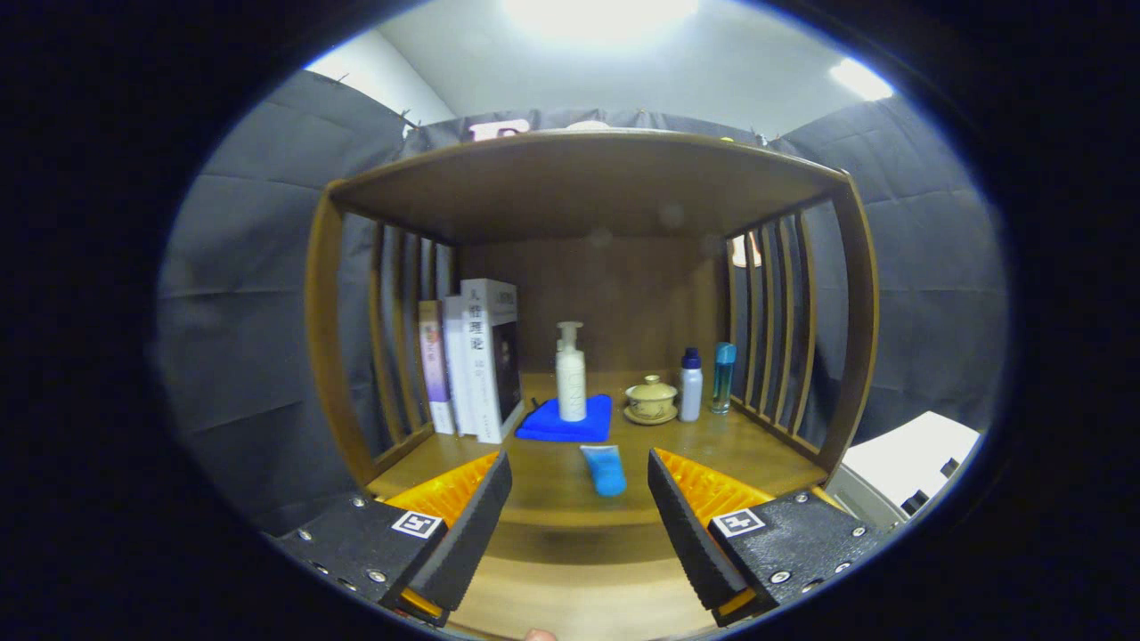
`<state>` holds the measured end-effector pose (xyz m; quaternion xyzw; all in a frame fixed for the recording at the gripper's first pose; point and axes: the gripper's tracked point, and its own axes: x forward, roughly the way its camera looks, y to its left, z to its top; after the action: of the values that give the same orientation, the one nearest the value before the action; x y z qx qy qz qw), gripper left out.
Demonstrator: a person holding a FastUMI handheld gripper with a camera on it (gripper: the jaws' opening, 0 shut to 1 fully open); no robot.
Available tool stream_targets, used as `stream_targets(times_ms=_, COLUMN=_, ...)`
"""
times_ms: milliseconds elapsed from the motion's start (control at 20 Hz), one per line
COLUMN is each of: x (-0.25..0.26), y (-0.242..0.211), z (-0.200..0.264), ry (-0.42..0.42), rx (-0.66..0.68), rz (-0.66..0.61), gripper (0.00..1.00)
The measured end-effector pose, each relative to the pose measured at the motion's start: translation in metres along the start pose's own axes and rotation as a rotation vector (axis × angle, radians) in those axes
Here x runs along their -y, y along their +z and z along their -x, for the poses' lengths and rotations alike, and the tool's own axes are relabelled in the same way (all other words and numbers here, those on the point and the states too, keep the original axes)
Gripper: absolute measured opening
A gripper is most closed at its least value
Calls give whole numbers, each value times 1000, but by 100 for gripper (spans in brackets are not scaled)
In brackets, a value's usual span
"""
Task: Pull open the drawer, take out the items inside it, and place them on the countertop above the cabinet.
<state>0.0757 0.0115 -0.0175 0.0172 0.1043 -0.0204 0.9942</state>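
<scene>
I had the hand-held gripper (579, 512) spread wide with nothing between its fingers, both of them hovering just short of the front edge of the bench (552, 485), the wooden top of the cabinet. Taking the blue tube (605, 469) as my landmark, it lay flat on the bench just ahead of the fingers and roughly on the line between them, touched by neither. Just behind the tube sat a folded blue cloth (565, 421), and a white pump bottle (570, 374) stood upright on that cloth. To the right of the tube and farther back, a small lidded ceramic cup (651, 398) rested on its saucer, with a pale bottle with a dark cap (690, 385) beside it and a teal bottle (723, 377) just beyond that, both upright near the right-hand slats. To the left of the tube and farther back, a row of books (472, 361) stood upright against the left-hand slats. Above all of it, the wooden upper shelf (579, 182) spanned the frame, and the back panel (623, 294) closed the space behind the bottles. I could not make out the drawer from where I was looking.
</scene>
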Motion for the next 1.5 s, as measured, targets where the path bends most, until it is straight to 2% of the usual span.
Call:
stream_targets(times_ms=150, x=-18, y=-18, z=44, ry=42, rx=29, rz=4, gripper=95)
stream_targets(times_ms=400, x=-29, y=-53, z=100, ry=32, rx=71, rz=77, gripper=94)
stream_targets(times_ms=600, x=-46, y=-83, z=118, ry=27, rx=84, rz=89, gripper=95)
stream_targets(times_ms=800, x=-32, y=-117, z=134, ry=-24, rx=71, rz=114, gripper=95)
stream_targets(times_ms=1150, x=13, y=-161, z=129, ry=-95, rx=12, rz=123, gripper=95)
stream_targets(times_ms=1350, x=13, y=-161, z=111, ry=-69, rx=12, rz=89, gripper=95)
stream_targets(times_ms=1500, x=22, y=-168, z=102, ry=-87, rx=-16, rz=98, gripper=95)
